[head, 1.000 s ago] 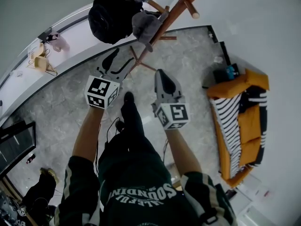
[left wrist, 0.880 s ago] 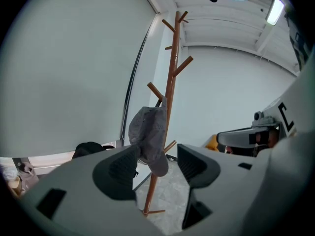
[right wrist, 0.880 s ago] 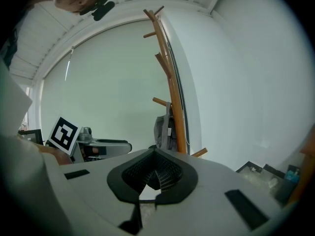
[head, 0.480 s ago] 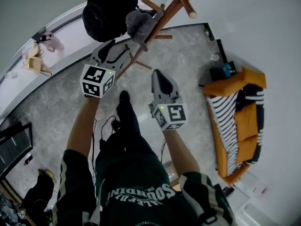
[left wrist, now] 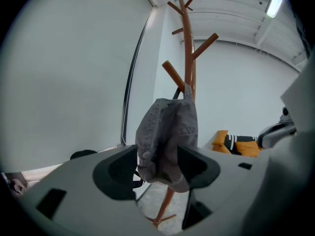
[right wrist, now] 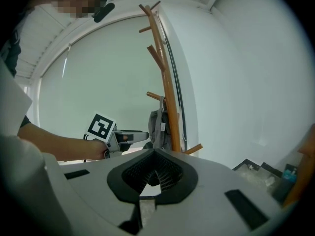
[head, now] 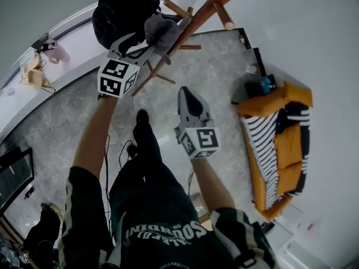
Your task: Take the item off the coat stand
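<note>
The grey cap (left wrist: 167, 141) hangs on the coat stand (left wrist: 188, 58), hooked at its top where a slanting peg meets the wooden pole. Its long axis runs up and down along the pole. The rounded lower end points at the floor, and I cannot tell which way the brim faces.

In the left gripper view, my left gripper (left wrist: 157, 156) has its jaws spread wide, with the lower half of the cap hanging between them. I cannot tell whether either pad touches the fabric.

From the head view, the left gripper (head: 147, 42) reaches up to the cap (head: 160, 29). A black bag (head: 118, 15) hangs just beside it, on the far side of the coat stand (head: 202, 15).

My right gripper (head: 188, 97) sits lower, well apart from the stand. Its own view shows the right gripper (right wrist: 152, 173) with its ribbed jaws pressed together on nothing. That view also shows the cap (right wrist: 157, 127) against the pole (right wrist: 167, 97).

An orange sofa (head: 280, 144) with a striped throw stands along the wall to my right.
</note>
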`<state>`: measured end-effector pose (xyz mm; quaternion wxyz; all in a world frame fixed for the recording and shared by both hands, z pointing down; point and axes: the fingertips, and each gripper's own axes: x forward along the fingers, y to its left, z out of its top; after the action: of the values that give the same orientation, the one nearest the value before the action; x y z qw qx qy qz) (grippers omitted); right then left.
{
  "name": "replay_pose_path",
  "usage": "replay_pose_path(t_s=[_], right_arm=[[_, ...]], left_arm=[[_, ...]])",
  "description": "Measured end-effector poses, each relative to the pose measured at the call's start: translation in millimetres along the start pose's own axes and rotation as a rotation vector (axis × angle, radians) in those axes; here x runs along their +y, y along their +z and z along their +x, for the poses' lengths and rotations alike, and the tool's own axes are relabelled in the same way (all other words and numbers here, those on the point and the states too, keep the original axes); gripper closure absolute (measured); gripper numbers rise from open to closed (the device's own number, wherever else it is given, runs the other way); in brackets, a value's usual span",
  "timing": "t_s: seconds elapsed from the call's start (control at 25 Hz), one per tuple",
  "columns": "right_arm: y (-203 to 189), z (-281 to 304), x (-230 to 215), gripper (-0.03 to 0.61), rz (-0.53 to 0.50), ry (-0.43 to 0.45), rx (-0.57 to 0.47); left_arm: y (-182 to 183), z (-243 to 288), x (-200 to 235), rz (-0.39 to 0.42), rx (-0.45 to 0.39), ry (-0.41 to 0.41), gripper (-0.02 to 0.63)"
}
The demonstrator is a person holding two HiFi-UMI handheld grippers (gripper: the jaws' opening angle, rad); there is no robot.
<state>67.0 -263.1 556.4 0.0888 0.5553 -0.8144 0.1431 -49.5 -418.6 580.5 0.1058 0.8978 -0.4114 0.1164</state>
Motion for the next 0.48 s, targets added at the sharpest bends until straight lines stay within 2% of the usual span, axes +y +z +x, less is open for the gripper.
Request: replay_pose_path(t_s=[0.48], right_arm=[[-6.7,5.9,-9.5,0.578,-0.002,-0.02,0.031]], left_arm=[[-14.0,45.5,25.6,-0.047,0.05,0.025,0.377]])
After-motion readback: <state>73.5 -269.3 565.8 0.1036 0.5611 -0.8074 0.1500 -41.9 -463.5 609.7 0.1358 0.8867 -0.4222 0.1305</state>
